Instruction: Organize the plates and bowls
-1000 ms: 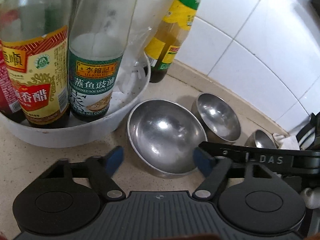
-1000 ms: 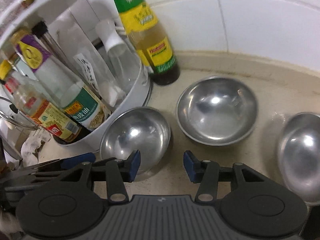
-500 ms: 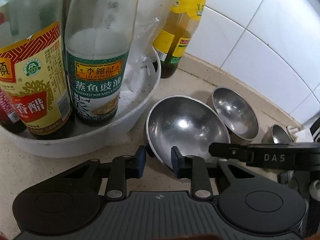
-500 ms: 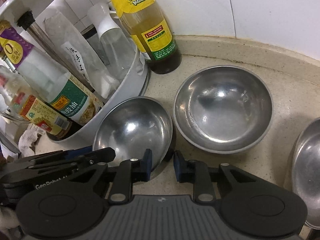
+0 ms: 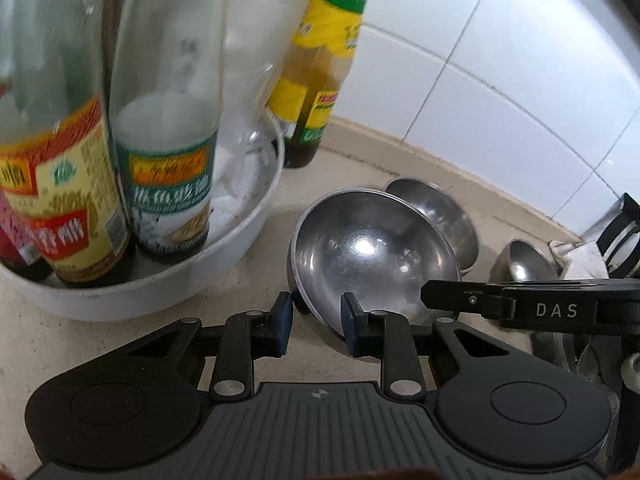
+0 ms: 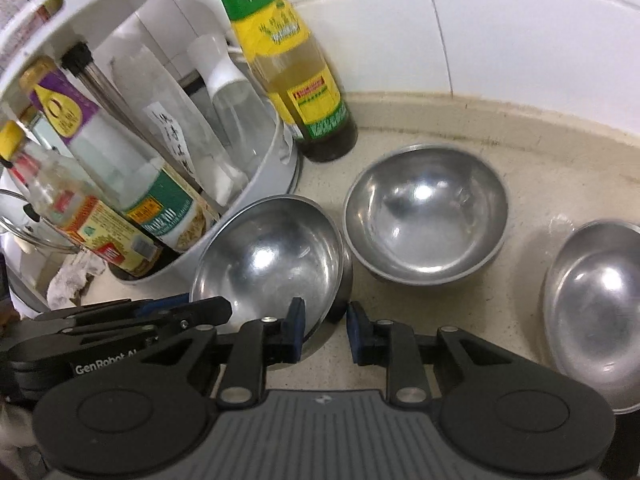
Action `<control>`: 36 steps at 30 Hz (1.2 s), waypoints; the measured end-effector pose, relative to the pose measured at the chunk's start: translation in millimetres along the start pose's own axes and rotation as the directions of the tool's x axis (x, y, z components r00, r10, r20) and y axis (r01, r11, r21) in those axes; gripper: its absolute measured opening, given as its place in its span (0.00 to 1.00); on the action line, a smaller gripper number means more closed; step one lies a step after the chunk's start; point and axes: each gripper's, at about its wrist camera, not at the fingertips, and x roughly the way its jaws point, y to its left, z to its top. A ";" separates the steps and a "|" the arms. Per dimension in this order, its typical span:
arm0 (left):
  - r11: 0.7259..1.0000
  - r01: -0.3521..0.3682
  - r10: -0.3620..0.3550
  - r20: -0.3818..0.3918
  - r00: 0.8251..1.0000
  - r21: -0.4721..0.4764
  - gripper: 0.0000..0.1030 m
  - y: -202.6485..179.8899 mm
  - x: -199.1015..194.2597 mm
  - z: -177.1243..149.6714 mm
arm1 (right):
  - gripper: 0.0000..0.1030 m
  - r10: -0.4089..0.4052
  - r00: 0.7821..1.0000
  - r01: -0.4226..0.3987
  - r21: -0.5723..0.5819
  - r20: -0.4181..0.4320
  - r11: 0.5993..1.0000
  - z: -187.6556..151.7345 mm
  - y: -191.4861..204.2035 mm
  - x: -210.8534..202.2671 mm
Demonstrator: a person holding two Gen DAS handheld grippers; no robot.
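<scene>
Both tools grip one tilted bowl [image 5: 372, 256], beside the rack [image 6: 256, 196].
Left tool [image 5: 314, 322] and right tool [image 6: 323, 330] pinch opposite rims, jaws narrow. Second bowl [image 6: 426, 212] just behind; third bowl [image 6: 596, 300] apart on bench [image 6: 520, 184]; bottle [image 6: 296, 72] near wall.

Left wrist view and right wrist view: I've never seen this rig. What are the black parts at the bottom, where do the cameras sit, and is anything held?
No robot here: a person carries a two-finger tool in each hand, each with a fisheye camera looking along its fingers. The black parts are those tools. The left hand-held gripper is closed on the rim of the nearest steel bowl, which is tilted. The right hand-held gripper straddles the same bowl's rim; whether it is clamping is unclear. On the counter are a second bowl, a third bowl, a yellow-labelled bottle and a white caddy of sauce bottles.
</scene>
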 end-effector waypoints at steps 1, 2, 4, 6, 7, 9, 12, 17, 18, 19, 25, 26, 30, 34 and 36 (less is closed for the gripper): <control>1.000 0.004 -0.004 0.008 1.000 0.007 0.32 -3.1 -2.4 1.9 | 0.23 0.000 1.000 0.000 0.001 0.011 1.000 0.6 0.2 -4.1; 1.000 0.009 -0.010 0.016 1.000 0.014 0.32 -6.7 -5.0 4.3 | 0.23 -0.001 1.000 0.001 0.000 0.024 1.000 1.9 0.3 -9.3; 0.999 0.018 -0.019 0.029 0.999 0.030 0.32 -14.6 -8.9 9.8 | 0.22 -0.005 0.999 0.005 0.003 0.050 1.000 5.1 -0.3 -19.6; 0.998 0.024 -0.026 0.043 0.999 0.053 0.32 -24.2 -11.8 15.3 | 0.23 -0.014 0.997 0.014 0.004 0.076 1.000 8.4 -1.3 -31.6; 0.998 0.025 -0.028 0.050 0.998 0.065 0.32 -29.0 -13.1 18.1 | 0.23 -0.019 0.996 0.018 0.007 0.088 1.000 10.0 -2.0 -36.4; 0.996 0.031 -0.037 0.063 0.997 0.089 0.33 -39.5 -15.7 24.7 | 0.23 -0.029 0.993 0.027 0.016 0.114 1.000 14.6 -4.8 -47.8; 0.992 0.037 -0.048 0.087 0.995 0.120 0.33 -53.7 -18.9 35.8 | 0.22 -0.043 0.988 0.039 0.027 0.151 0.999 21.9 -9.0 -62.9; 0.987 0.050 -0.067 0.109 0.992 0.153 0.33 -73.9 -15.4 52.7 | 0.23 -0.069 0.978 0.062 0.040 0.198 0.997 34.0 -17.7 -83.5; 0.986 0.053 -0.070 0.111 0.991 0.157 0.33 -77.1 -13.5 54.9 | 0.23 -0.076 0.976 0.068 0.044 0.202 0.997 36.5 -20.0 -86.2; 0.985 0.054 -0.073 0.111 0.991 0.161 0.33 -80.0 -12.5 55.2 | 0.23 -0.082 0.976 0.074 0.048 0.203 0.996 39.7 -23.2 -87.2; 0.986 0.051 -0.064 0.073 0.995 0.157 0.35 -88.7 18.1 58.9 | 0.23 -0.115 0.978 0.104 0.074 0.175 0.992 48.7 -45.6 -75.2; 0.987 0.052 -0.062 0.065 0.996 0.154 0.35 -87.7 24.1 60.4 | 0.23 -0.114 0.979 0.102 0.079 0.167 0.992 50.1 -50.6 -70.6; 0.987 0.038 -0.045 0.038 0.998 0.159 0.35 -85.3 40.8 60.8 | 0.23 -0.109 0.985 0.098 0.090 0.133 0.991 54.1 -63.3 -50.3; 0.989 0.033 -0.035 0.009 0.999 0.146 0.35 -78.6 58.1 61.6 | 0.23 -0.105 0.989 0.094 0.101 0.101 0.990 56.9 -71.6 -29.8; 0.990 0.031 -0.032 -0.001 1.000 0.140 0.35 -75.4 63.1 60.5 | 0.23 -0.103 0.991 0.094 0.105 0.086 0.990 57.7 -74.7 -20.5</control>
